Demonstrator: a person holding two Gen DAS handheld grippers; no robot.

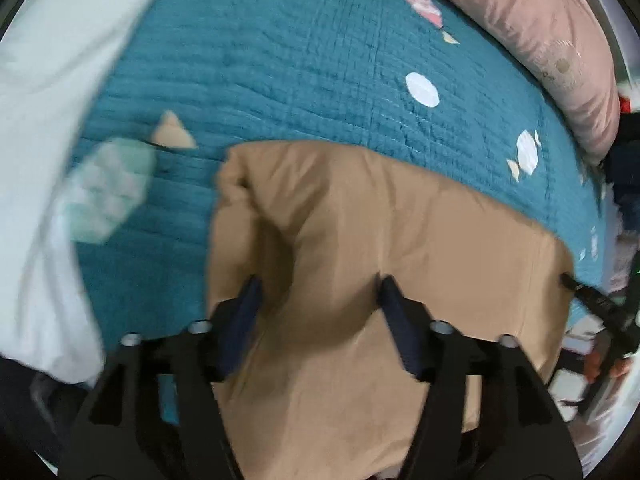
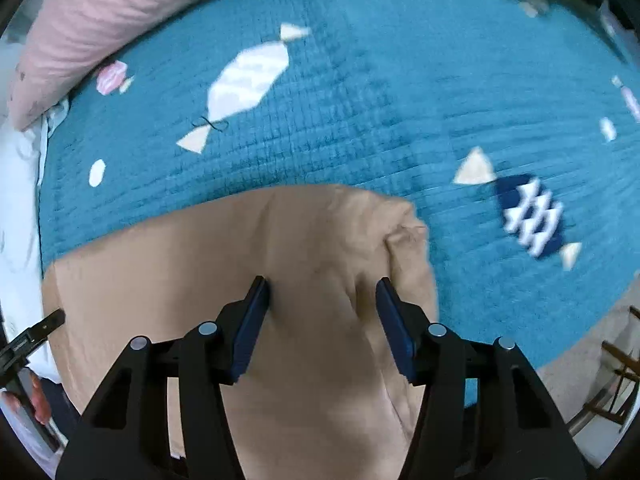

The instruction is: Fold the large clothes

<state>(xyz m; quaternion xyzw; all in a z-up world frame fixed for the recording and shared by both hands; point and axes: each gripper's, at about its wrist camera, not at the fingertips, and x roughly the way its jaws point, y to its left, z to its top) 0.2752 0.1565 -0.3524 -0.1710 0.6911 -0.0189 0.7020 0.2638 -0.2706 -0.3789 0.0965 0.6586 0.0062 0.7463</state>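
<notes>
Two wrist views, both aimed steeply down at a bed covered by a teal quilted blanket with a grid-stitched texture and printed candy shapes: white dots, cream triangles, a white wrapped-sweet shape in the upper left of the right wrist view, a dark blue one with a white zigzag at right, a pale green one at left in the left wrist view, blurred. Pink pillow runs along the upper right of the left wrist view and the upper left of the right wrist view. White bedding fills the left edge of the left wrist view. Room beyond the bed is barely readable: dark clutter at the right edge of the left wrist view, a strip of pale floor and what looks like a wooden chair frame at the lower right of the right wrist view. No legible writing or brand anywhere; the pillow has a small printed motif too blurred to read. Tan garment lies flat on the blanket, lower centre of both views, its edges folded over, one bunched corner at its upper left in the left wrist view. Left gripper stands over the garment with jaws apart, cloth below and between the fingers, not pinched. Right gripper likewise spread wide over the garment, near its bunched corner, pads not pressing on cloth. Each gripper's tip also shows at the edge of the other view, with part of a hand at lower left of the right wrist view.
</notes>
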